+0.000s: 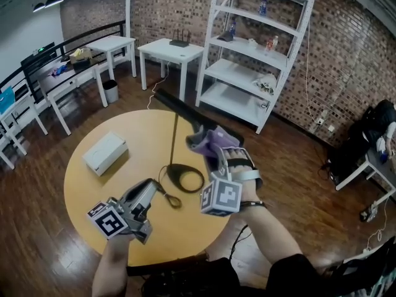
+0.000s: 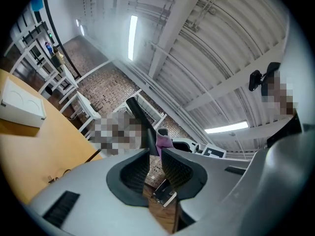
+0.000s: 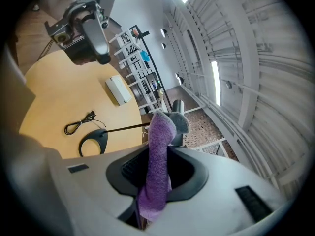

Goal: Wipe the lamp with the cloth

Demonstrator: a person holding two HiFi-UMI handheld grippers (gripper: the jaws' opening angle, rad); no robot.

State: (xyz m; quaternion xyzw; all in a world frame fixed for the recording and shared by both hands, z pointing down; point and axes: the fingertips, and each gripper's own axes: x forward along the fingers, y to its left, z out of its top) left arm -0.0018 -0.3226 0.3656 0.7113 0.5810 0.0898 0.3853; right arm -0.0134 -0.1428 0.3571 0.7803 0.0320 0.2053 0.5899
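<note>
Right gripper (image 3: 158,154): jaws pressed onto the purple cloth (image 3: 158,141), which ran up between the pads and stuck out past the tips.
Cloth: its free top end lay up against the near end of the lamp's long dark head, raised above the table.
Lamp (image 1: 179,108): it stood on the round yellow table (image 1: 86,187) on a dark ring-shaped base, with a thin stem rising to the slanted head.
Left gripper (image 1: 154,186): jaws drawn close together with only a thin slit left and nothing in it. It hung low over the table's near part, tips aimed toward the lamp, apart from it.
Cable (image 1: 168,197): a thin black lead looped on the table between the lamp base and the left gripper.
White box (image 1: 105,153): flat and closed, it lay on the table's left part, well apart from the lamp. Its contents could not be told.
Shelf unit (image 1: 281,60): white, against the brick wall. A few small bottles stood on the upper shelves and a pale bag on a lower one.
Bin (image 1: 111,91): small, on the floor beside a white side table. What was in it could not be seen.
</note>
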